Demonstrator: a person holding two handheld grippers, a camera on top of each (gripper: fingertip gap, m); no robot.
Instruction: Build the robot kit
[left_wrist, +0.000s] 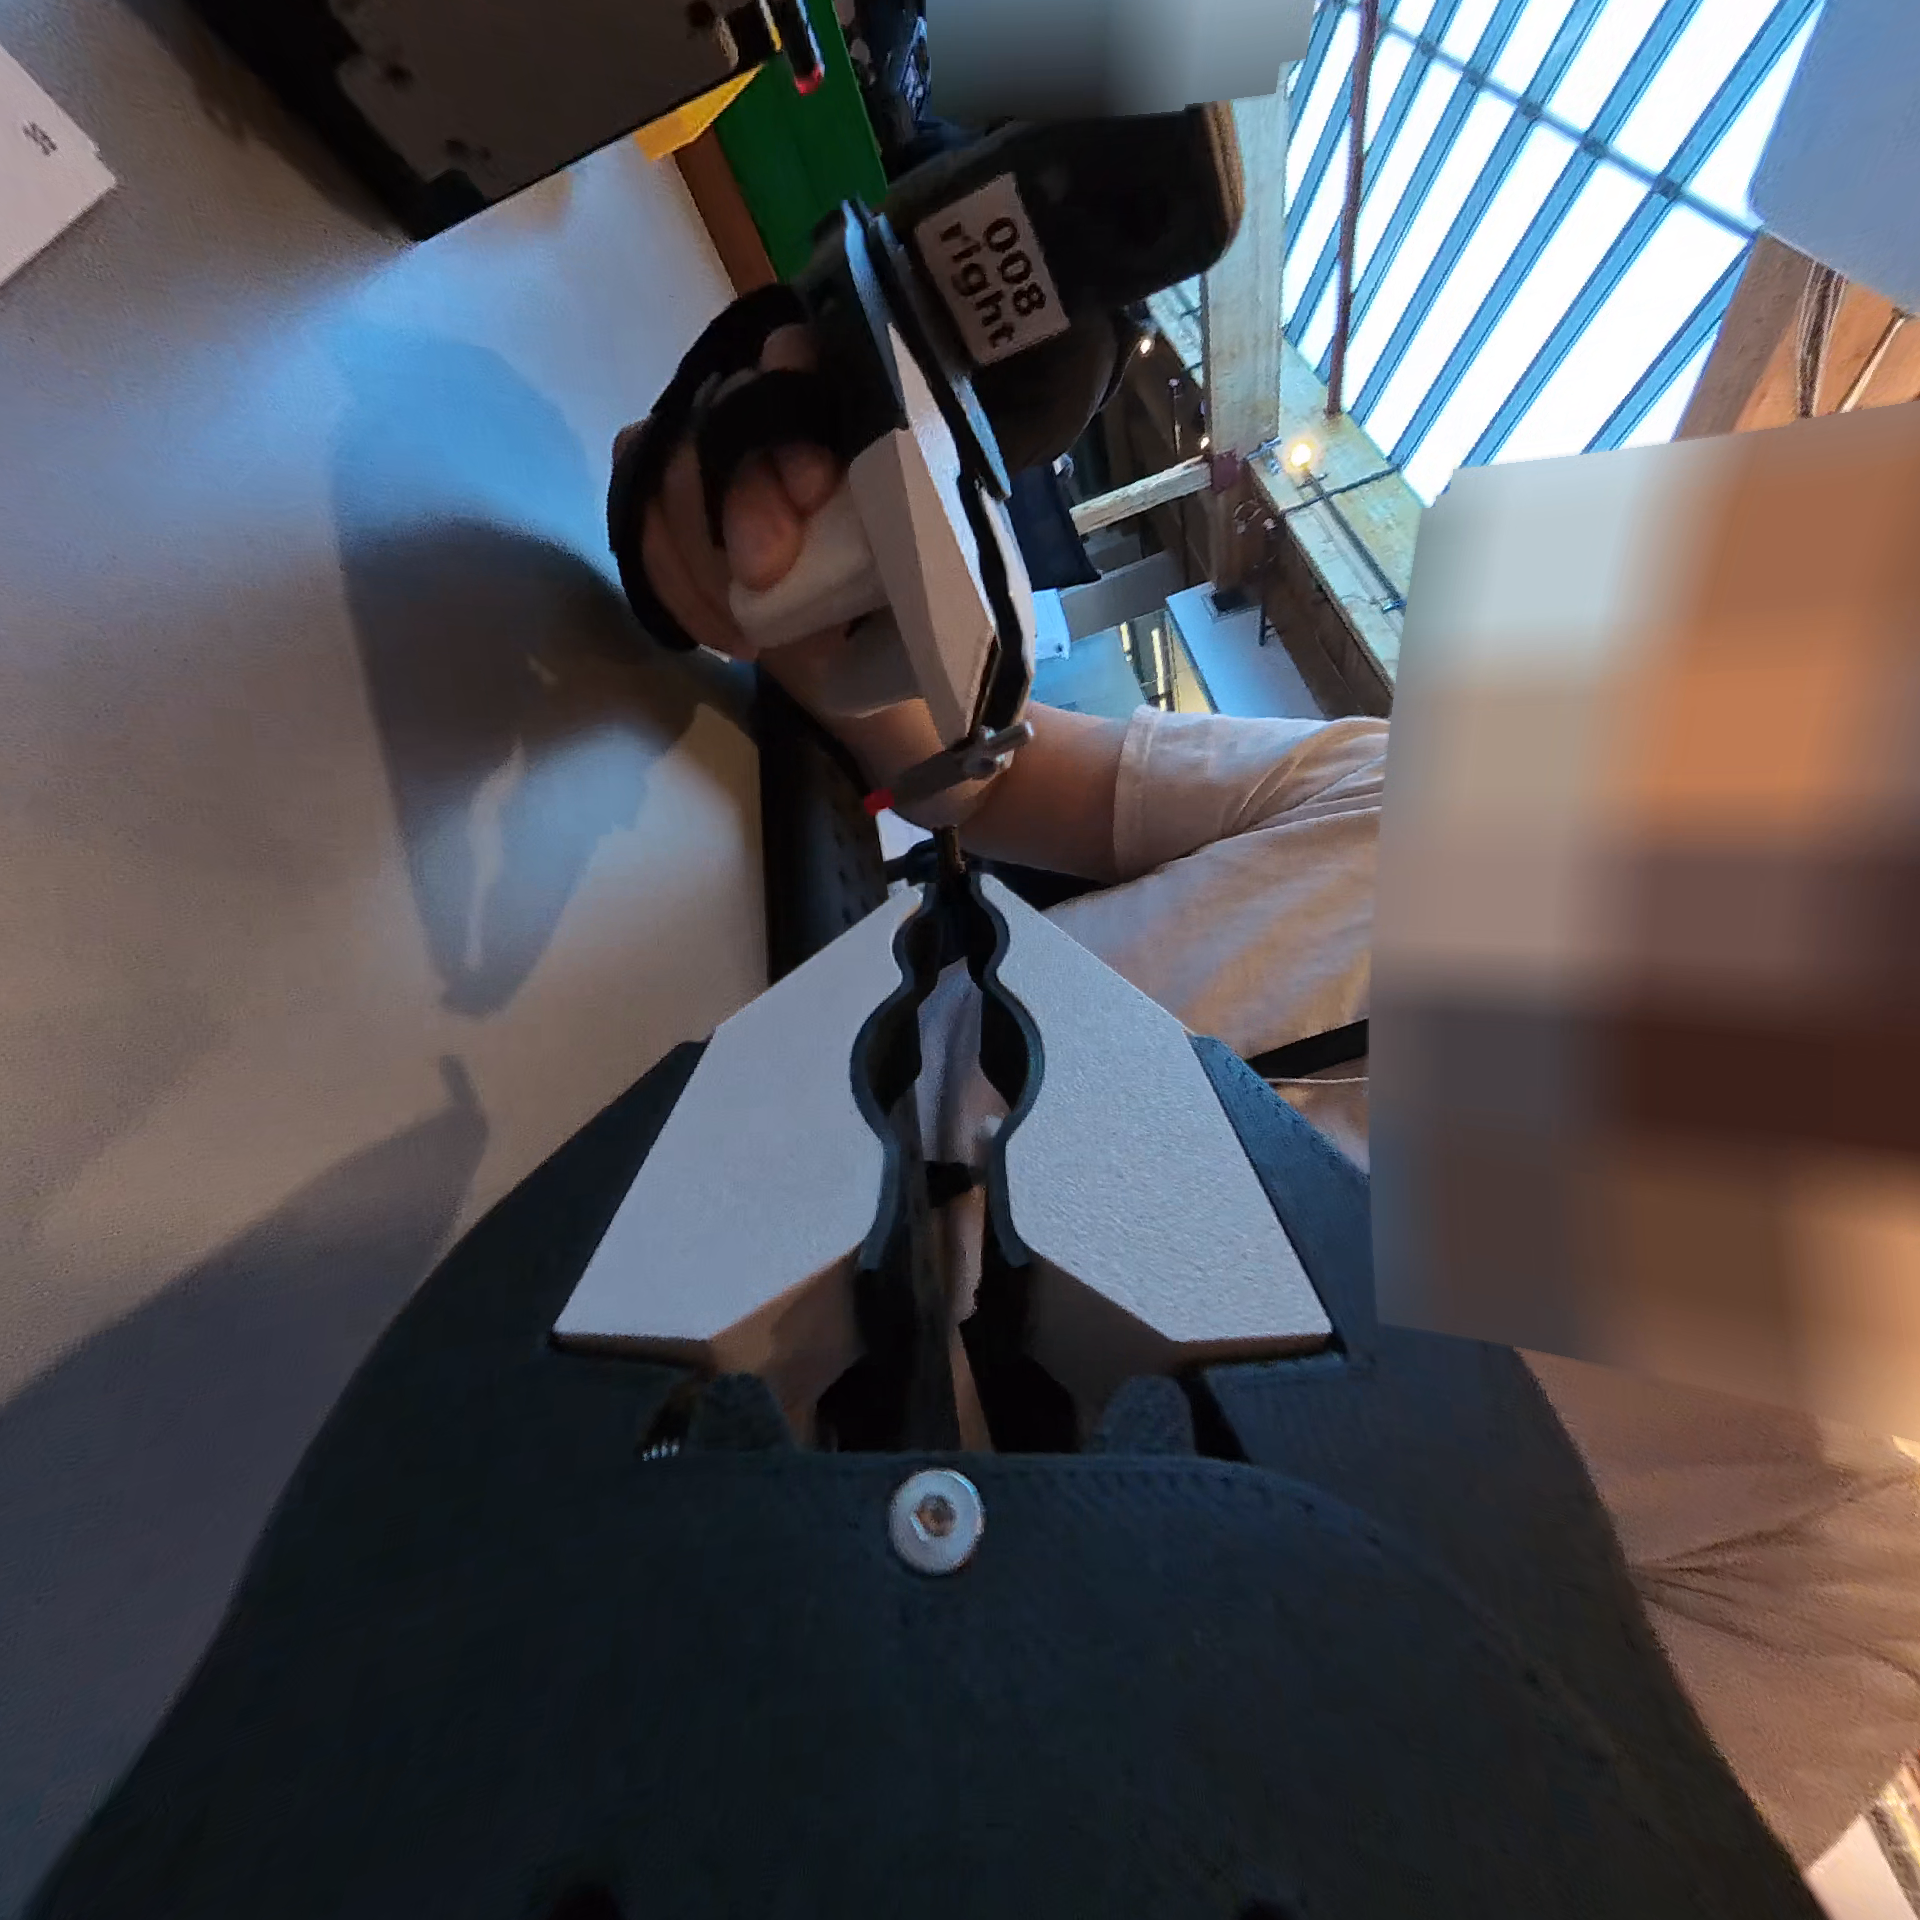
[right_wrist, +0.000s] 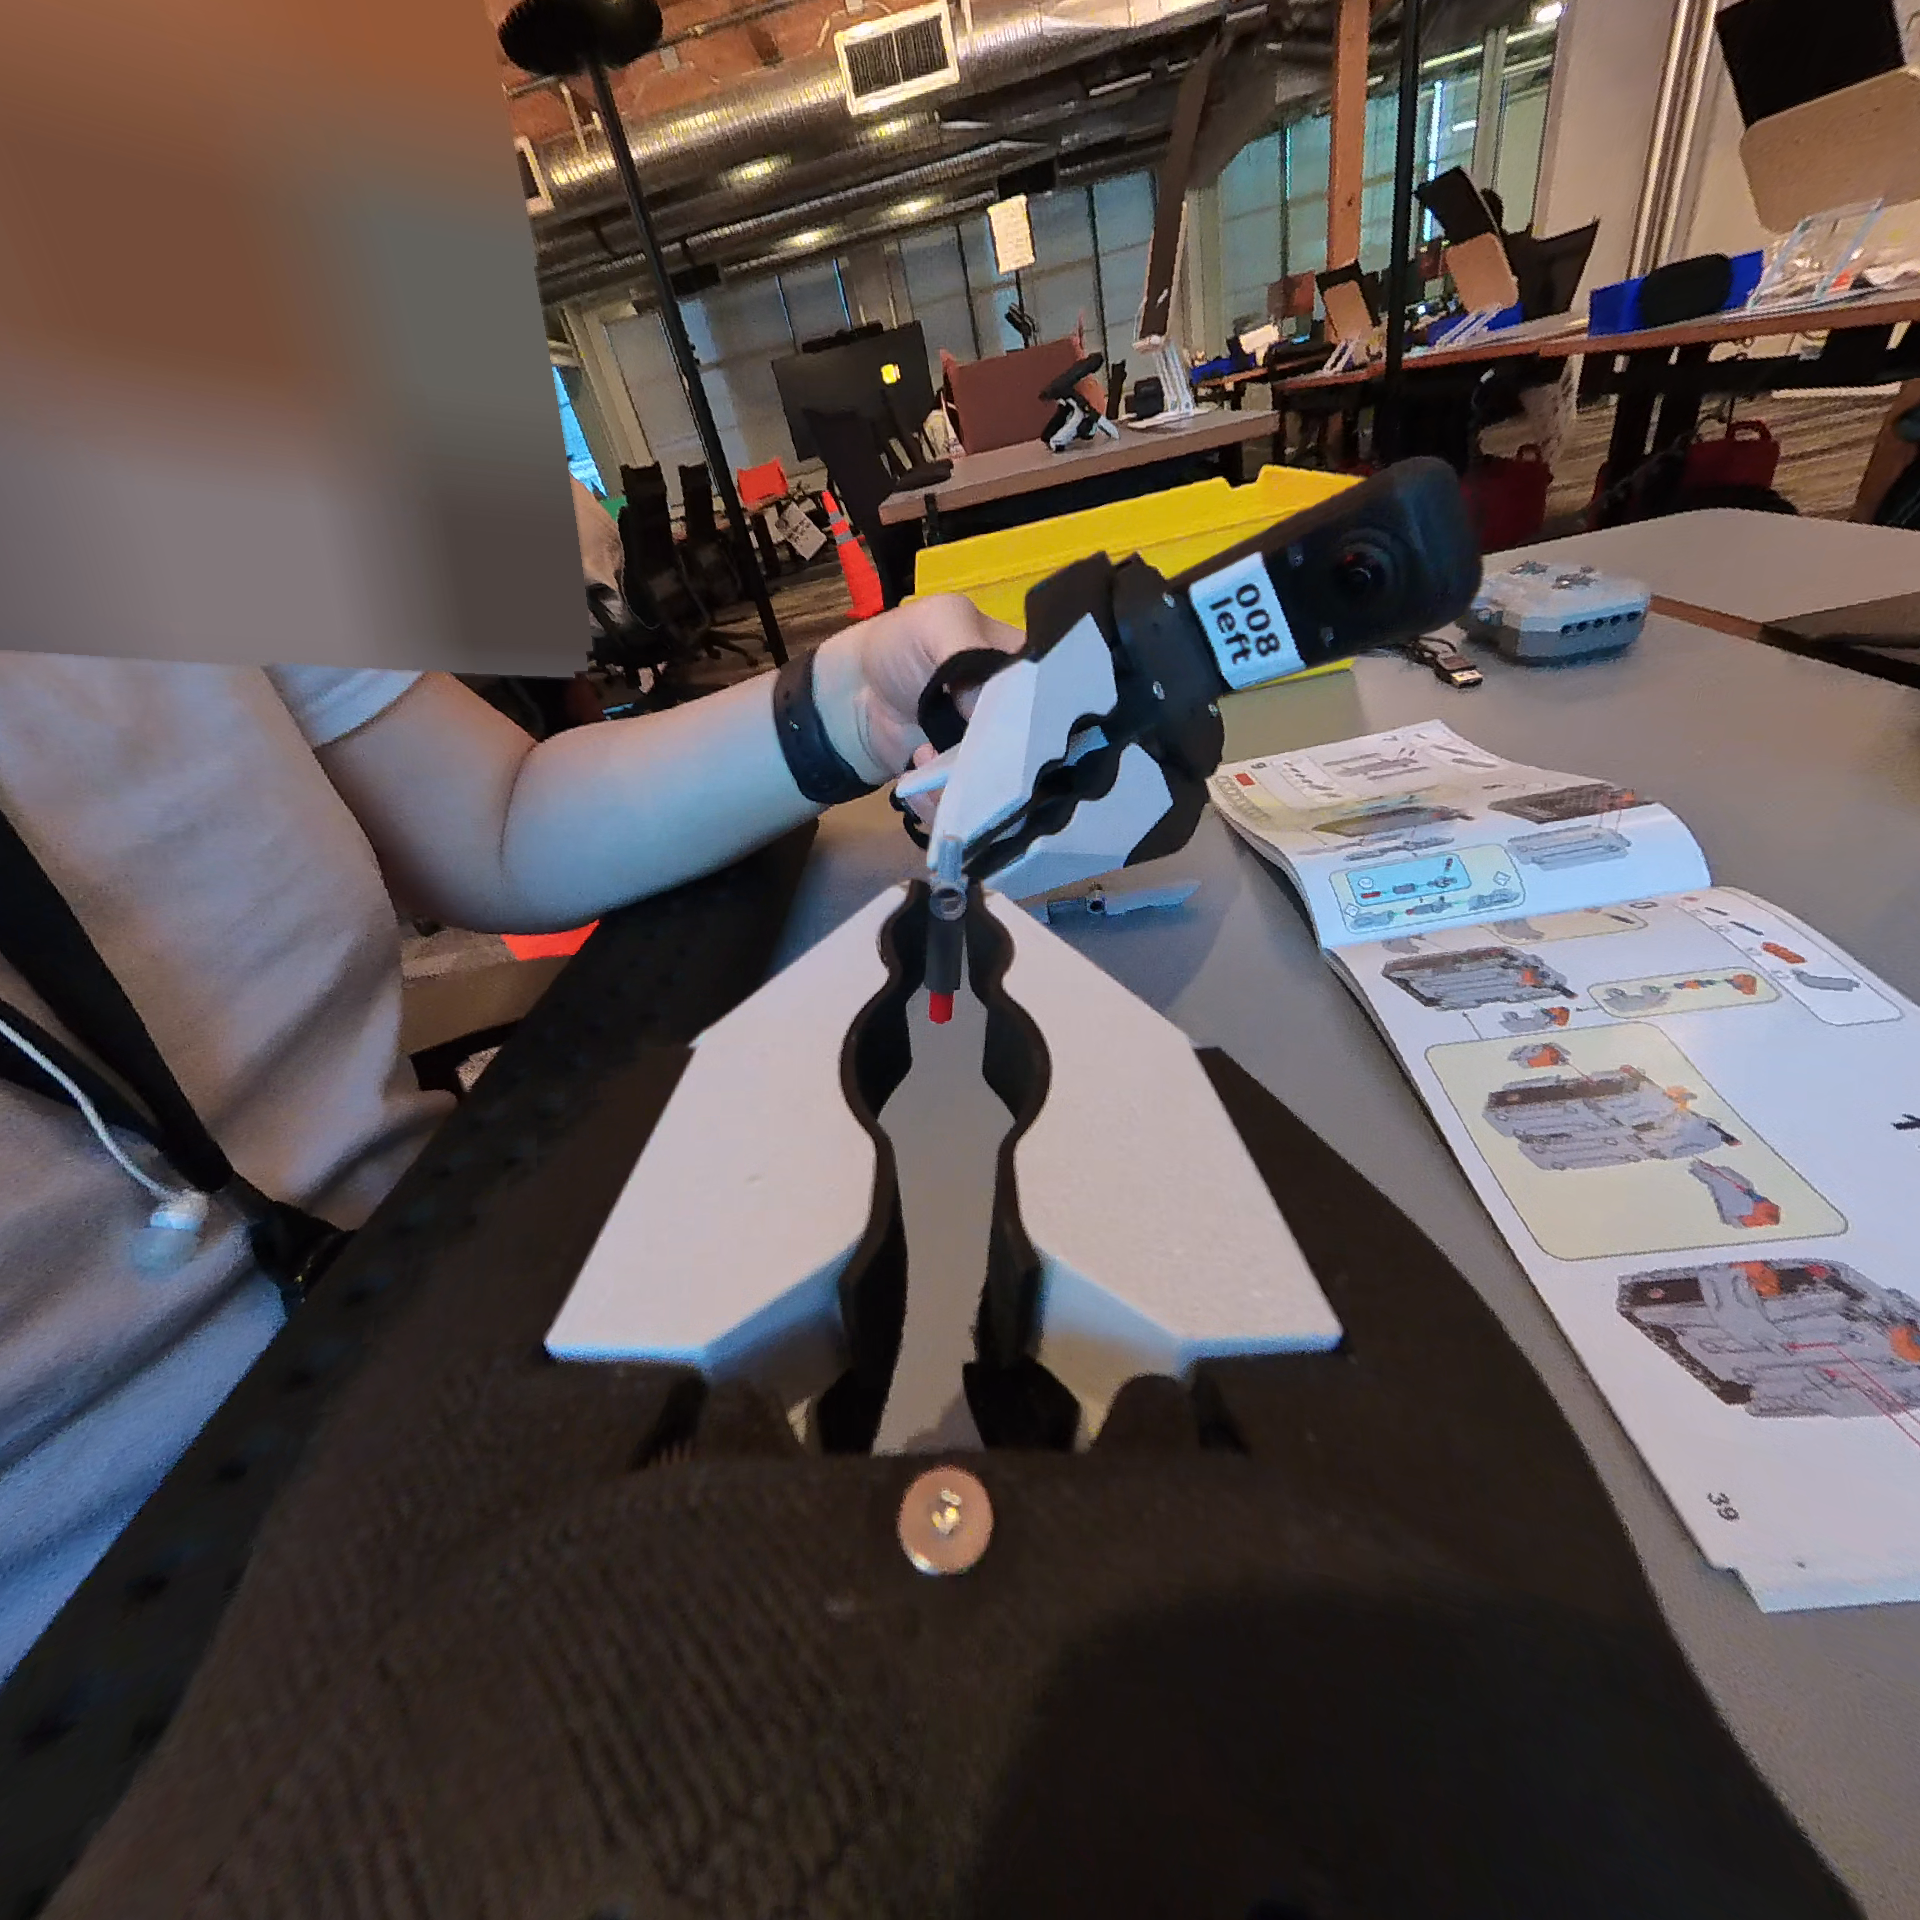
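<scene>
2 grippers meet tip to tip above the grey worktop (right_wrist: 1558, 665). The right gripper (right_wrist: 948, 914) has its fingers closed on a black rod with a red end (right_wrist: 941, 971), which hangs between them. The left gripper (right_wrist: 961, 852) has its fingers closed on a thin grey pin (right_wrist: 948, 862) touching the rod's top. An open instruction booklet (right_wrist: 1621, 1091) lies just beside them.

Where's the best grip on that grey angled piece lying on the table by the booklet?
Probably pinch the grey angled piece across its narrow width at the middle, coming from above: it lies flat on the table, clear of the booklet, long and thin.
</scene>
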